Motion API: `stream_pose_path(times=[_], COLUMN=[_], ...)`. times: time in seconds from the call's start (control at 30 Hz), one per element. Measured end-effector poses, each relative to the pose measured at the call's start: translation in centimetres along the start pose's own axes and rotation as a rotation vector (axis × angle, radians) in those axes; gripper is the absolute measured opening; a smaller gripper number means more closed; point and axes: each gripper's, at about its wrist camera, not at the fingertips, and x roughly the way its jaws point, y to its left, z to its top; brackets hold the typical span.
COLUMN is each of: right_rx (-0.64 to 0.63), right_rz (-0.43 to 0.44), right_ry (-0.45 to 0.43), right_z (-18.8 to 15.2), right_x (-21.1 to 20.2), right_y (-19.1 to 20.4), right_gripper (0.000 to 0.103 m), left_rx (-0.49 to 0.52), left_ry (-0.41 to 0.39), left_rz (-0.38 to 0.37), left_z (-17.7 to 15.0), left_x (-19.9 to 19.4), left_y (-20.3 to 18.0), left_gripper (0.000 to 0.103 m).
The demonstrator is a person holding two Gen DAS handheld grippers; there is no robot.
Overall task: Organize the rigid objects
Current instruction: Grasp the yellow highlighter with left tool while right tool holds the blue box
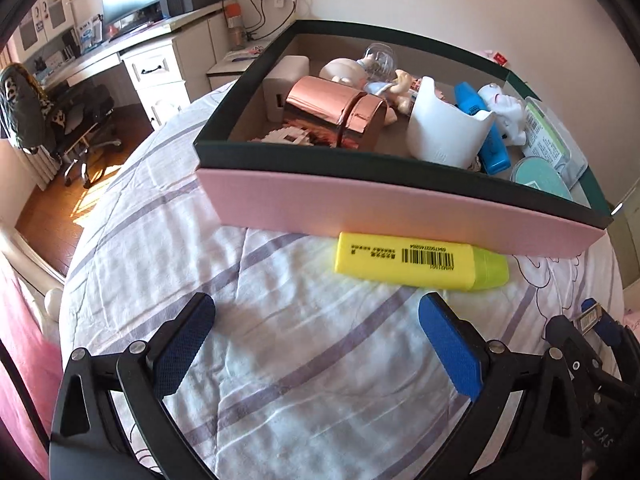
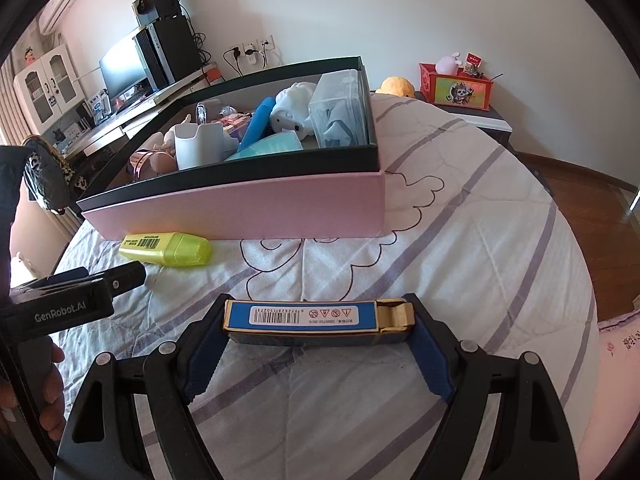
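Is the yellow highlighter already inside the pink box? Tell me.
No, the yellow highlighter lies on the bedsheet outside, against the front wall of the pink box.

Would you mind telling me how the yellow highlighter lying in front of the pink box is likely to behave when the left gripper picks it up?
The yellow highlighter looks like hard, smooth plastic, so it is probably stiff, light and somewhat slippery. Its flat, labelled body suggests it will not roll on the quilt. It lies close against the pink box, so the far side may be awkward for the open jaws to reach.
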Motion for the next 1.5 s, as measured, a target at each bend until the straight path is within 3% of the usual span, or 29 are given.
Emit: stream_pose_path(times=[0.23, 0.33, 0.47, 0.6, 0.83, 0.97, 1.03, 1.2, 1.3, 1.37, 1.47, 1.5], right_rx=[-0.001, 0.009, 0.004, 0.002, 0.002, -0.004, -0.007, -0.011, -0.014, -0.014, -0.011, -0.012], right_rz=[-0.004, 0.010, 0.006, 0.010, 0.012, 0.004, -0.001, -0.006, -0.009, -0.009, -0.006, -0.007], right_ry=[-0.002, -0.006, -0.003, 0.000, 0.001, 0.003, 0.004, 0.006, 0.007, 0.007, 0.005, 0.005], right_z=[-0.1, -0.2, -0.2, -0.1, -0.2, -0.2, -0.2, -0.2, -0.2, -0.2, -0.2, -0.2], right_x=[-0.1, -0.2, -0.1, 0.0, 0.0, 0.0, 0.0, 0.1, 0.1, 0.1, 0.0, 0.0], right_y=[0.2, 0.0, 0.0, 0.0, 0.0, 0.1, 0.2, 0.3, 0.3, 0.3, 0.2, 0.2], right_gripper=[0.083, 0.083, 0.083, 0.084, 0.084, 0.084, 0.084, 0.084, 0.084, 0.084, 0.084, 0.084], left_rx=[-0.018, 0.006, 0.053, 0.067, -0.006, -0.073, -0.105, -0.125, -0.114, -0.100, -0.068, -0.043], left_ry=[0.007, 0.006, 0.012, 0.000, -0.018, -0.028, -0.037, -0.028, 0.003, -0.021, -0.067, -0.082], left_rz=[-0.158, -0.170, -0.136, -0.046, 0.089, 0.104, 0.064, 0.003, 0.069, 0.101, 0.089, 0.087], left_z=[-0.3, 0.3, 1.1, 0.9, -0.8, -2.7, -3.0, -1.8, 0.0, 0.5, 0.3, 0.1], left_x=[-1.2, -0.9, 0.2, 0.7, -0.7, -1.9, -2.5, -1.9, 0.2, 0.5, 0.2, 0.1], left_y=[-1.3, -3.6, -6.1, -6.1, -0.1, 3.5, 4.3, 3.3, 2.0, 1.6, 1.6, 1.7], left_gripper=[0.103, 0.103, 0.103, 0.103, 0.103, 0.103, 0.103, 0.103, 0.103, 0.103, 0.089, 0.077])
